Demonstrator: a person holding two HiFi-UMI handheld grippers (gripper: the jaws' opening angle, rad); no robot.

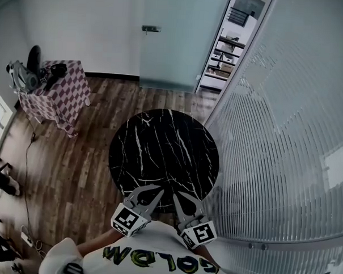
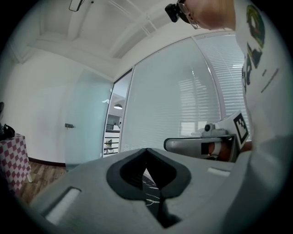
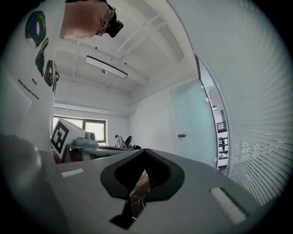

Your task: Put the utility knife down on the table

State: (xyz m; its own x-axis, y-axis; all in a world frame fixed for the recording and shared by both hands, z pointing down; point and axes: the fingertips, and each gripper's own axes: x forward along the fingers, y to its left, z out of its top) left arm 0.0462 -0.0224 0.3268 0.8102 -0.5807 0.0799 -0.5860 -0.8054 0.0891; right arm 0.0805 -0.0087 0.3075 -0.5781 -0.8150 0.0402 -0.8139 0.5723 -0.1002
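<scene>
Left hand-held gripper (image 1: 156, 190) and right hand-held gripper (image 1: 177, 196) hover over the near edge of a round black marble bench (image 1: 160, 133), both closed and empty. No utility knife is visible. It is probably light and rigid, best held by the handle.

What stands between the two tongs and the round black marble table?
Nothing visible does. The left tongs and right tongs hover shut and empty at the near rim of the black marble table. No utility knife shows in any view.
</scene>
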